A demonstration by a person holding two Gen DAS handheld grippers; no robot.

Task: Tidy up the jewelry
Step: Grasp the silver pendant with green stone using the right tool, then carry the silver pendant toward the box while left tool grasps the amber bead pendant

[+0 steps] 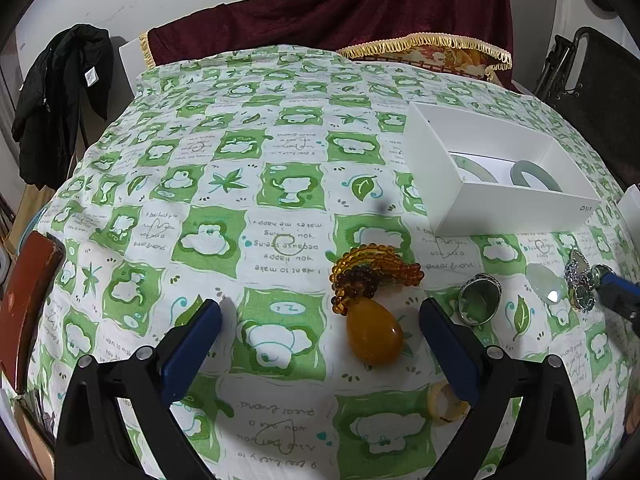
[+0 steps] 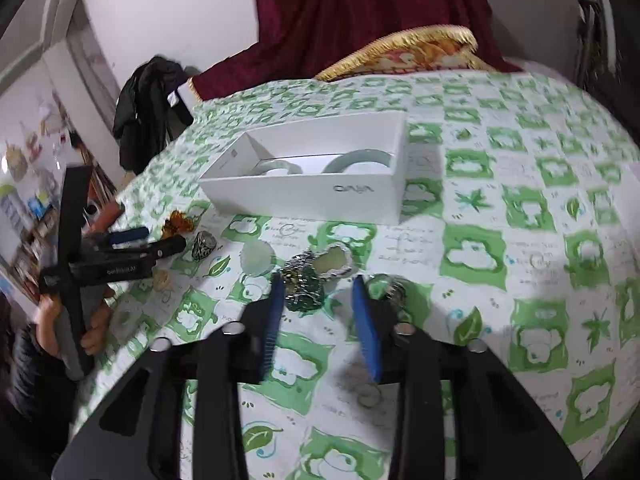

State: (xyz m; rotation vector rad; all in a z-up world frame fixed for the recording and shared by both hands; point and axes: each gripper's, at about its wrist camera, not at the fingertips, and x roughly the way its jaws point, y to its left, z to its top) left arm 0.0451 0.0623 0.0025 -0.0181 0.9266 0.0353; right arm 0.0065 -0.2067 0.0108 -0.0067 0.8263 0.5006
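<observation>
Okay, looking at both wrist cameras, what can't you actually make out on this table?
- Two pale green bangles in the white cardboard box: lower halves hidden by its near wall, both views.
- Cream ring: partly behind the left gripper finger, left view.
- Silver and green jewelled cluster: motion-blurred between the right gripper fingers, right view; contact unclear.

I count one white box [image 1: 516, 204] on the desk, with two pale green bangles [image 1: 534, 174] inside it. Outside it I see one amber bead strand with a single egg-shaped pendant [image 1: 374, 336], one silver ring [image 1: 479, 298], one cream ring [image 1: 446, 402], one translucent pale stone [image 1: 546, 286], and one sparkly green-stoned cluster [image 2: 306, 284].
</observation>
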